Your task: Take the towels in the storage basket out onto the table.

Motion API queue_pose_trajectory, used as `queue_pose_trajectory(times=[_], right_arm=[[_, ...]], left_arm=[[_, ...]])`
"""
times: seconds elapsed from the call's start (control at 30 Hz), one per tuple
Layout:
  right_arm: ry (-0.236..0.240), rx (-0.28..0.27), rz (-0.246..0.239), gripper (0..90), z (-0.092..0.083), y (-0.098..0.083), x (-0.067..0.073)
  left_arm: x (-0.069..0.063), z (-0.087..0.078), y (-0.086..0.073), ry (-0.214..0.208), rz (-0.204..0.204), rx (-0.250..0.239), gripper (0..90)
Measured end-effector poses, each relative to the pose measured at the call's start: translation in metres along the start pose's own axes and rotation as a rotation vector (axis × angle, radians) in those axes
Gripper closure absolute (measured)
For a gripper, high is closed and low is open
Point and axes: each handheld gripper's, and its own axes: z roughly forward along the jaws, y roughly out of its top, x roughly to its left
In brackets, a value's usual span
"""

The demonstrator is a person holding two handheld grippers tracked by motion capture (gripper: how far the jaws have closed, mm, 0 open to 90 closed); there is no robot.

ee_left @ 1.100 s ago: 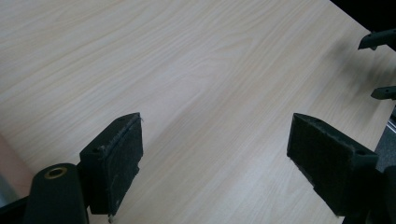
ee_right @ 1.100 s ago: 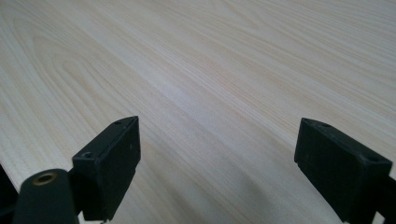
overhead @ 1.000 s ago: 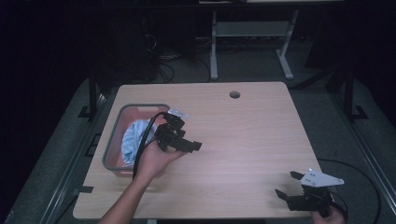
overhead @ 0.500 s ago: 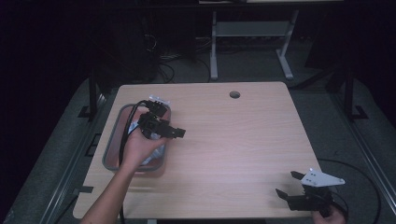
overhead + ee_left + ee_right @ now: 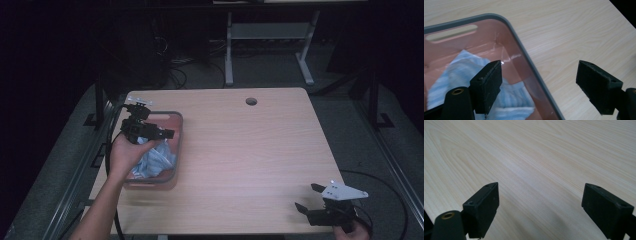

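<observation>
The left gripper (image 5: 159, 131) hangs over the pink plastic bin (image 5: 178, 131), jaws wide apart and empty, one above the bin's rounded grey rim. A crumpled blue-and-white striped cloth (image 5: 461, 75) lies inside the bin. The right gripper (image 5: 309, 197) sits low over the pale wood-grain worktop (image 5: 250, 150), jaws wide apart, holding nothing.

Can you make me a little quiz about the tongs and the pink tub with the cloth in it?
1. True or false: the left tongs are squeezing the blue cloth.
2. What lies inside the pink tub? A) a cup B) a striped blue cloth C) a ball
3. Fill in: the right tongs are over bare ____.

Key:
1. False, they are open above the tub's edge.
2. B
3. table
</observation>
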Motion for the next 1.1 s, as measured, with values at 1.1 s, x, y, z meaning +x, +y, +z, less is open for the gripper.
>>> queue_pose_trajectory(times=[1.1], right_arm=[[0.001,-0.007,0.0,13.9,-0.001,0.0,0.002]], left_arm=[[0.048,0.033,-0.039,0.139,-0.159,0.125,24.3]])
